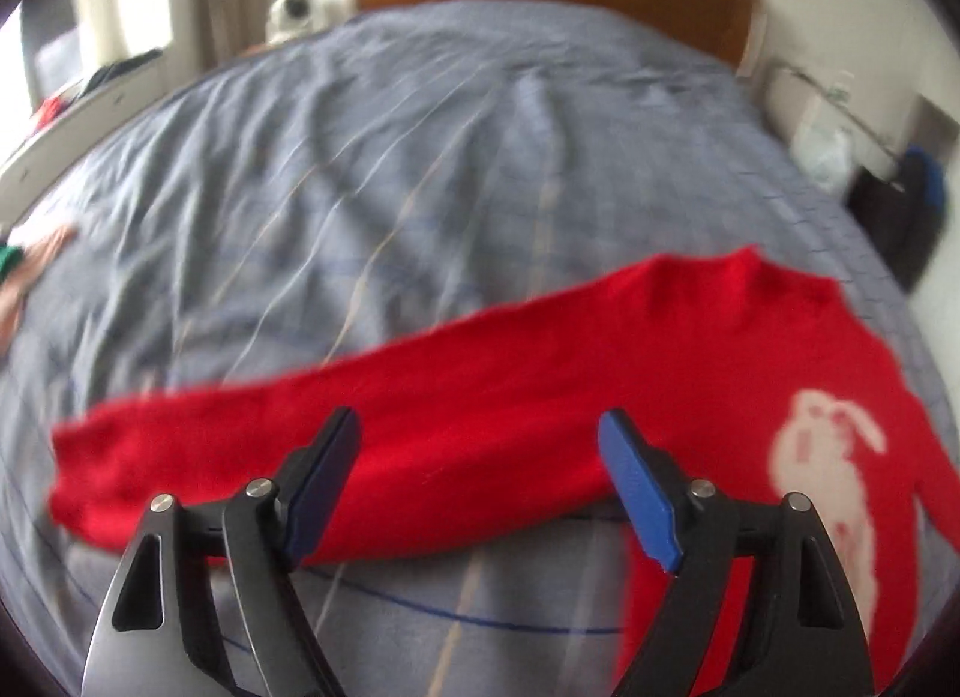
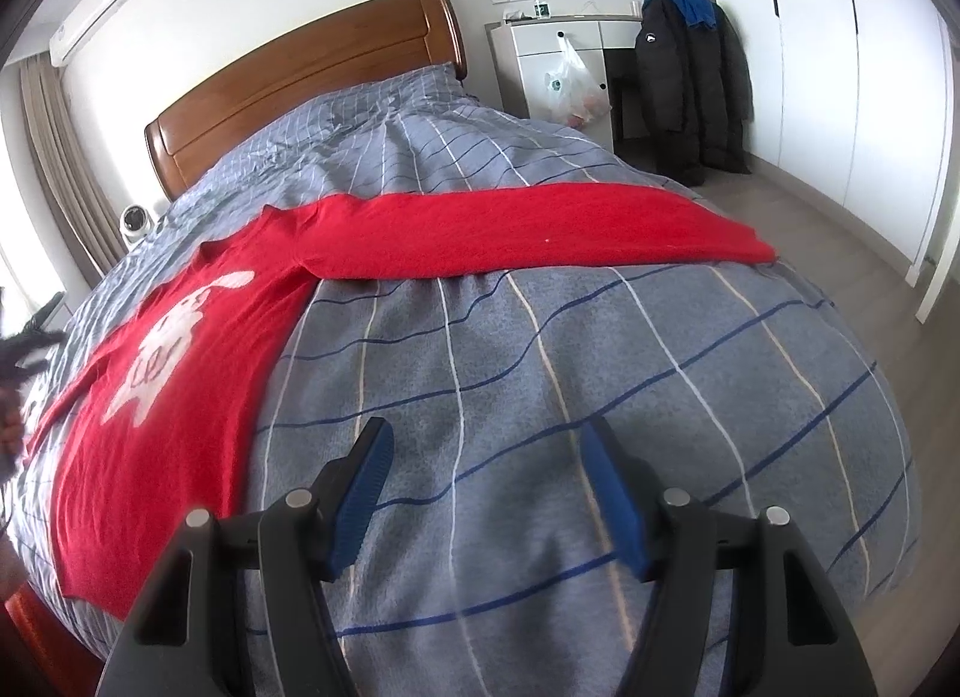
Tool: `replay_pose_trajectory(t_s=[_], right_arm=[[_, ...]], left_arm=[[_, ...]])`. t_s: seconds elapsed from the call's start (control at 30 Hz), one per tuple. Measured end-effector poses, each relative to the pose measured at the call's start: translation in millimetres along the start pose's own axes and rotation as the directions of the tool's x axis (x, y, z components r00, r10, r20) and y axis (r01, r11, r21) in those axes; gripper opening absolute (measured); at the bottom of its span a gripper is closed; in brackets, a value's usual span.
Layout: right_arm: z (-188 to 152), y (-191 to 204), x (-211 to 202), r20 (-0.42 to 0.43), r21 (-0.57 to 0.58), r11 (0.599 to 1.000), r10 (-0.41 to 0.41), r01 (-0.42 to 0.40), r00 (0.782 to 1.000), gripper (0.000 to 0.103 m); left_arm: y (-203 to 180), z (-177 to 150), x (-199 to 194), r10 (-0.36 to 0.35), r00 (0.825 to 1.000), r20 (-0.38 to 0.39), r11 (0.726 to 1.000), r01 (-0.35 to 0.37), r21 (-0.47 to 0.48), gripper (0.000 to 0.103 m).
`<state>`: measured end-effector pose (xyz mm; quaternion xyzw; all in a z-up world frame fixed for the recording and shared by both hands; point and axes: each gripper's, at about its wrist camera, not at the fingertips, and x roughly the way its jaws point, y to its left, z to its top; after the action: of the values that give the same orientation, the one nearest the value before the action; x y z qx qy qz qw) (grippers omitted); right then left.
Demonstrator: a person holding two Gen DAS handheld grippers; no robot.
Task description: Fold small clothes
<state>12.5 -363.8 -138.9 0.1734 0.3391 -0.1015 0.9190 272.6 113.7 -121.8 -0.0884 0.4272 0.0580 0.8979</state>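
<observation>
A red sweater (image 1: 540,373) with a white figure (image 1: 828,469) on its front lies flat on the blue-grey checked bedspread (image 1: 420,156). One long sleeve (image 1: 198,457) stretches out to the left. My left gripper (image 1: 480,427) hovers over that sleeve, open, with nothing between its blue pads. In the right wrist view the sweater (image 2: 198,349) lies at the left and its other sleeve (image 2: 540,229) runs out to the right across the bedspread (image 2: 600,397). My right gripper (image 2: 487,436) stands open over bare bedspread, right of the sweater's body.
A wooden headboard (image 2: 300,78) stands at the far end. To the right are a white desk (image 2: 558,36) with a hanging plastic bag (image 2: 573,84), a black coat (image 2: 690,84), white wardrobes (image 2: 840,66) and floor. Something pink and green (image 1: 30,259) lies at the bed's left edge.
</observation>
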Motion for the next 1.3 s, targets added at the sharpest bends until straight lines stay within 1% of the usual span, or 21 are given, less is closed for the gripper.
replay_pose_trajectory(t_s=[0.07, 0.1, 0.13, 0.2, 0.27, 0.3, 0.33, 0.4, 0.43, 0.47, 0.5, 0.6, 0.67, 0.73, 0.8, 0.83, 0.9, 1.0, 1.07, 1.17, 1.3], right_arm=[[0.5, -2.1, -0.1, 0.000, 0.008, 1.000, 0.003, -0.003, 1.000, 0.065], [0.6, -2.4, -0.1, 0.000, 0.012, 1.000, 0.005, -0.005, 1.000, 0.065], [0.8, -2.8, 0.4, -0.002, 0.014, 1.000, 0.005, -0.005, 1.000, 0.065], [1.1, -2.6, 2.7, -0.007, 0.014, 1.000, 0.004, -0.004, 1.000, 0.065], [1.3, -1.1, 4.1, -0.010, 0.008, 1.000, 0.002, -0.002, 1.000, 0.065], [1.4, -0.2, 4.4, -0.009, 0.005, 1.000, 0.000, 0.000, 1.000, 0.065], [1.4, 1.1, 4.8, -0.010, 0.000, 1.000, -0.004, 0.004, 1.000, 0.065], [1.4, 2.4, 5.2, -0.010, -0.006, 1.000, -0.010, 0.010, 1.000, 0.065], [1.2, 3.5, 4.7, -0.008, -0.010, 1.000, -0.015, 0.015, 1.000, 0.065], [1.1, 4.5, 3.9, -0.005, -0.013, 1.000, -0.019, 0.019, 1.000, 0.065], [1.2, 5.7, 1.7, 0.003, -0.018, 1.000, -0.023, 0.023, 1.000, 0.065], [3.4, 7.6, -6.8, 0.036, -0.020, 0.999, -0.029, 0.030, 0.999, 0.065], [6.0, 7.3, -10.0, 0.042, -0.008, 1.000, -0.018, 0.018, 0.999, 0.065], [8.5, 6.8, -10.0, 0.033, 0.016, 1.000, -0.003, 0.002, 0.999, 0.065], [9.6, 8.4, -7.4, 0.024, 0.030, 1.000, 0.005, -0.006, 1.000, 0.065], [10.3, 10.8, -5.4, 0.020, 0.028, 1.000, 0.008, -0.008, 1.000, 0.065], [11.1, 16.4, -2.0, 0.016, 0.013, 1.000, 0.015, -0.015, 1.000, 0.065], [9.0, 23.0, 4.9, 0.007, -0.021, 1.000, 0.018, -0.017, 1.000, 0.065], [1.8, 23.0, 14.3, -0.017, -0.037, 0.999, -0.001, 0.000, 1.000, 0.065], [-4.9, 20.2, 27.6, -0.067, -0.027, 0.999, -0.024, 0.022, 0.997, 0.066], [-7.4, 22.7, 33.8, -0.069, -0.034, 0.999, -0.029, 0.026, 0.997, 0.075]], left_arm=[[29.9, -12.4, 5.4, 0.056, 0.998, -0.031, 0.996, -0.058, -0.069, 0.084], [48.3, -18.1, 7.0, 0.099, 0.994, -0.050, 0.990, -0.104, -0.094, 0.084], [73.9, -25.7, 4.9, 0.151, 0.986, -0.066, 0.979, -0.159, -0.125, 0.084], [114.8, -39.5, -7.2, 0.199, 0.978, -0.063, 0.961, -0.207, -0.180, 0.084], [155.5, -50.4, -22.7, 0.264, 0.962, -0.068, 0.933, -0.273, -0.236, 0.084], [172.2, -55.1, -29.8, 0.305, 0.949, -0.079, 0.912, -0.315, -0.261, 0.084], [193.0, -60.2, -36.2, 0.324, 0.942, -0.089, 0.893, -0.335, -0.301, 0.084], [216.9, -66.8, -47.8, 0.305, 0.949, -0.083, 0.878, -0.314, -0.362, 0.085], [223.4, -69.9, -56.8, 0.321, 0.943, -0.083, 0.864, -0.328, -0.381, 0.084], [224.0, -72.0, -63.5, 0.334, 0.939, -0.076, 0.858, -0.337, -0.387, 0.084], [221.0, -74.6, -72.8, 0.323, 0.945, -0.051, 0.864, -0.316, -0.392, 0.084], [192.2, -85.1, -97.4, 0.205, 0.978, 0.030, 0.914, -0.181, -0.363, 0.087], [161.5, -96.0, -104.7, 0.093, 0.994, 0.058, 0.953, -0.072, -0.296, 0.091], [132.0, -104.8, -102.5, -0.008, 0.999, 0.053, 0.973, 0.020, -0.230, 0.093], [103.7, -118.0, -93.0, -0.097, 0.995, 0.026, 0.980, 0.101, -0.170, 0.093], [94.1, -123.3, -88.1, -0.115, 0.993, 0.016, 0.982, 0.116, -0.148, 0.093], [77.2, -128.6, -76.0, -0.113, 0.994, -0.005, 0.989, 0.112, -0.100, 0.093], [66.2, -137.3, -66.6, -0.075, 0.997, 0.015, 0.997, 0.075, -0.026, 0.095], [63.6, -139.4, -65.9, -0.072, 0.997, 0.024, 0.997, 0.072, 0.011, 0.098], [66.8, -141.3, -61.0, -0.078, 0.997, 0.029, 0.997, 0.077, 0.028, 0.100], [63.5, -146.2, -62.7, -0.065, 0.997, 0.042, 0.997, 0.063, 0.038, 0.102]])
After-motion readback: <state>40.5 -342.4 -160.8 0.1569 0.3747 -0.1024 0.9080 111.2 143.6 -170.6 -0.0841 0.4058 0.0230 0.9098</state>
